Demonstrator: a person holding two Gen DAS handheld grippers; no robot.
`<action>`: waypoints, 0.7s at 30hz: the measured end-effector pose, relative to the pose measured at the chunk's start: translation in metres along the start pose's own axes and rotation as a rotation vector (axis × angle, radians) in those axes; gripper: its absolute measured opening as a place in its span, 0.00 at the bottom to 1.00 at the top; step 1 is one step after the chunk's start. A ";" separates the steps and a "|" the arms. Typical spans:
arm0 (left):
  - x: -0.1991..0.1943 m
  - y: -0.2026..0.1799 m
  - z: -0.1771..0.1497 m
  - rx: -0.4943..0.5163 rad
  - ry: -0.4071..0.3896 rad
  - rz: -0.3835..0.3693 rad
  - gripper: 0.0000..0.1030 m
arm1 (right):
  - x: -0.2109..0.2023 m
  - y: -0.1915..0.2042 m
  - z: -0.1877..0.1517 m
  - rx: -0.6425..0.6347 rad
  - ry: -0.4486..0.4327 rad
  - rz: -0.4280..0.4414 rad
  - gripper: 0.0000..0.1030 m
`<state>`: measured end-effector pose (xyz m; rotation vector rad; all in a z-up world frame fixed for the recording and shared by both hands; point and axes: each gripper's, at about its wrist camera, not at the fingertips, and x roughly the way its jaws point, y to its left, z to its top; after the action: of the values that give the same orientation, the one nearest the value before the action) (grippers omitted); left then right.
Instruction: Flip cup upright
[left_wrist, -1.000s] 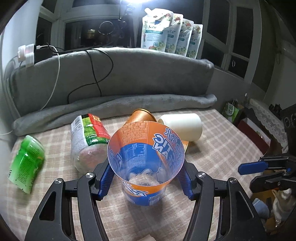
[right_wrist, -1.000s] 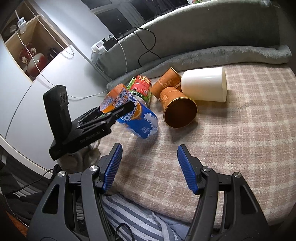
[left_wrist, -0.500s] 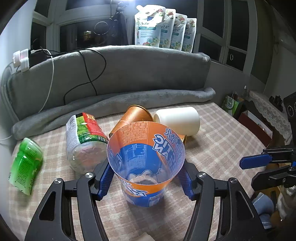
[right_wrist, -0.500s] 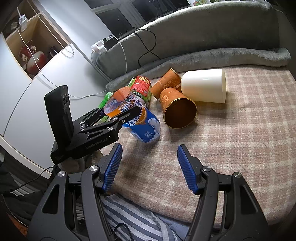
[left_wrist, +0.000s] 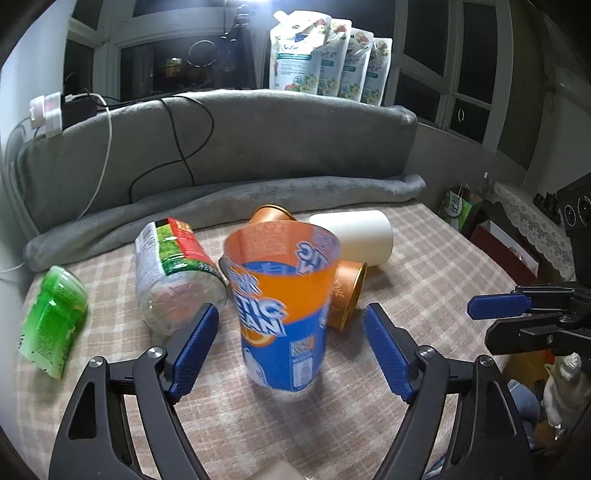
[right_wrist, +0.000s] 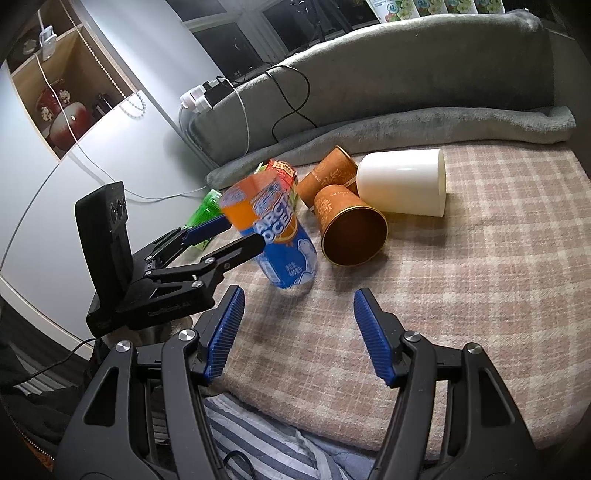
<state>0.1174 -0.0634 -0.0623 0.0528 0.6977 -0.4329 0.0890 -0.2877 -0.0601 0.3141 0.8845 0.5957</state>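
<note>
I read the left gripper as released: its jaws are now spread wide, with clear gaps on both sides of the orange-and-blue printed plastic cup. Half a second ago the same jaws were pinching this cup at its lower wall; they no longer touch it.

Cup position: base down on the pink plaid blanket-covered surface, mouth up, directly between the left jaws. In the right wrist view the cup leans slightly and its upper part is blurred, so I judge it may be settling or rocking rather than fully at rest.

The right gripper has its jaws spread and holds nothing; it hovers near the front edge of the surface, short of the cup.

Neighbouring items, all lying on their sides:
- clear plastic bottle with a red-and-green label, just beside the cup on its left;
- two copper-coloured patterned paper cups, just beside it on the right;
- white cylindrical cup, behind those;
- green plastic pouch, well apart to the left.

Meaning for the task: the flip of this cup appears done, provided it stays standing. My next move, as a judgement only, is to back the left gripper straight away without brushing the cup wall, since a light empty cup will tip easily on soft fabric.
</note>
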 end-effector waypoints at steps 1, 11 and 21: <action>-0.001 0.002 -0.001 -0.005 0.002 0.001 0.78 | 0.000 0.001 0.000 -0.003 -0.002 -0.001 0.63; -0.034 0.016 -0.013 -0.056 -0.035 0.038 0.78 | -0.009 0.007 0.002 -0.044 -0.101 -0.117 0.69; -0.092 0.012 -0.012 -0.104 -0.250 0.220 0.80 | -0.022 0.026 0.008 -0.133 -0.288 -0.352 0.85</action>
<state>0.0519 -0.0162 -0.0149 -0.0226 0.4609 -0.1868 0.0757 -0.2810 -0.0283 0.1142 0.5997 0.2708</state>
